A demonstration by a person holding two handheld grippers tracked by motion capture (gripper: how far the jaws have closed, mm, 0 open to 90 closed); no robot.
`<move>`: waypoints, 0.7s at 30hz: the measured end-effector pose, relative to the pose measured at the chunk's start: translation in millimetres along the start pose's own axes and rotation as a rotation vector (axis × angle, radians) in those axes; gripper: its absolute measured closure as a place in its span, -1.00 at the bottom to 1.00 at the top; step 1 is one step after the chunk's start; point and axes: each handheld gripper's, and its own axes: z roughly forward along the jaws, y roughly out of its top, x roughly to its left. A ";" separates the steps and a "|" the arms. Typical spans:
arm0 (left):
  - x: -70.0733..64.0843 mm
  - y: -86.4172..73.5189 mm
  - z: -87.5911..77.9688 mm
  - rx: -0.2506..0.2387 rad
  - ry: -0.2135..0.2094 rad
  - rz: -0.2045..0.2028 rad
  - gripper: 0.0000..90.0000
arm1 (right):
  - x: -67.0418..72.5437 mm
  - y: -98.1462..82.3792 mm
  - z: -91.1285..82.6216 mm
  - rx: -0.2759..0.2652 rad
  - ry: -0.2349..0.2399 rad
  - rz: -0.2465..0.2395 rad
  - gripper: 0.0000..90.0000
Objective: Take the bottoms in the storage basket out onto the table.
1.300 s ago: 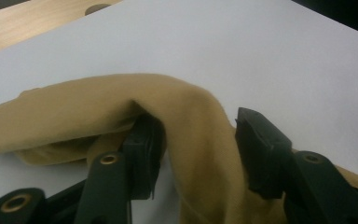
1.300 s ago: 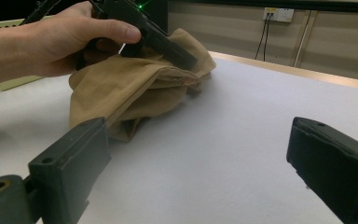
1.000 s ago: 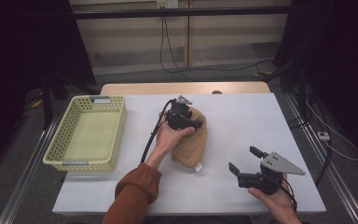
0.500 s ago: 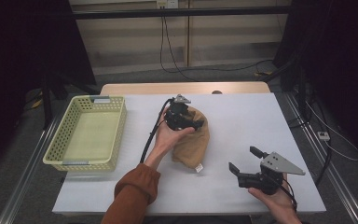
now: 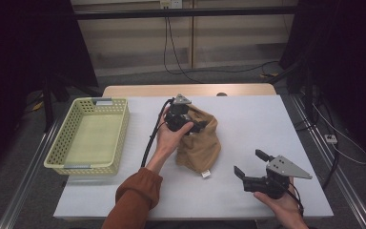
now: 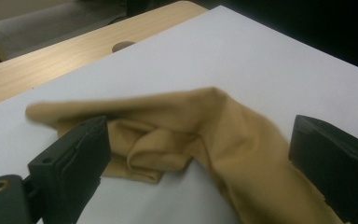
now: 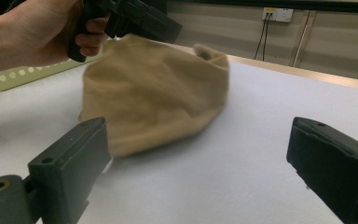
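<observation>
The tan cloth [image 5: 199, 140] lies crumpled in the middle of the white bench [image 5: 248, 114]. The left tongs [image 5: 190, 125] hover just over its far upper edge; their jaws have just been opening and stand spread, with the cloth's folds below and between them but not pinched. The right tongs [image 5: 248, 164] are spread too, holding nothing, well apart from the cloth near the front right. A yellow basket [image 5: 57, 157] sits on the left. Bare bench separates the right tongs from the cloth.

A tan cloth [image 5: 199, 140] (rumpled, folded over itself) lies mid-table on the white surface.
</observation>
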 end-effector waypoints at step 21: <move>-7.1 -1.3 -26.3 -0.056 0.052 0.071 -0.82 | -0.1 -0.3 -0.1 0.002 -0.007 0.003 -0.89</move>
